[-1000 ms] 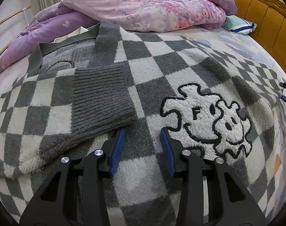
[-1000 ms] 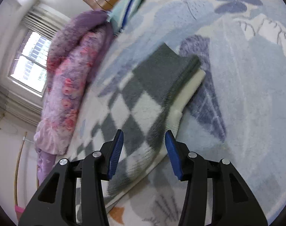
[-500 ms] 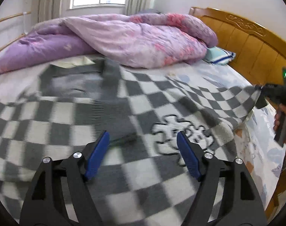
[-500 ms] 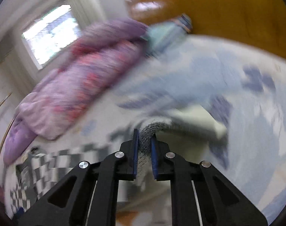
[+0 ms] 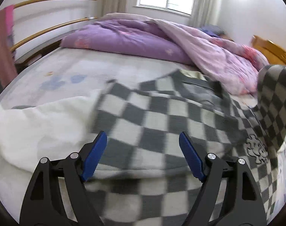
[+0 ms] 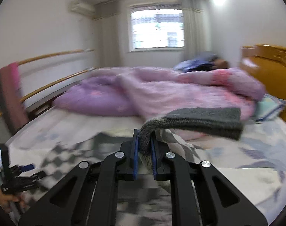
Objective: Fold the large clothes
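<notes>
We see the checked grey-and-white sweater [image 5: 161, 116] spread across the near part of the bed [image 5: 71, 71], its front lying flat with the outlined cartoon patch [image 5: 255, 147] at the right side. Our left gripper [image 5: 143, 150] hangs just above the sweater's near portion with its blue-padded fingers [image 5: 94, 155] spread wide and nothing between them. To the left of the sweater lies a white cloth [image 5: 39, 124] on the mattress. At the right edge of the left wrist view one sleeve [image 5: 274, 101] is lifted off the bed and stands up in the air. In the right wrist view our right gripper [image 6: 144, 150] is clamped narrowly on the grey ribbed cuff [image 6: 195, 122] of that sleeve, and the cuff drapes out to the right beyond the fingers. Farther back a purple and pink quilt [image 6: 161, 94] is heaped across the far side of the bed, with a wooden headboard [image 6: 271, 69] at the right and a window [image 6: 157, 30] in the far wall.
</notes>
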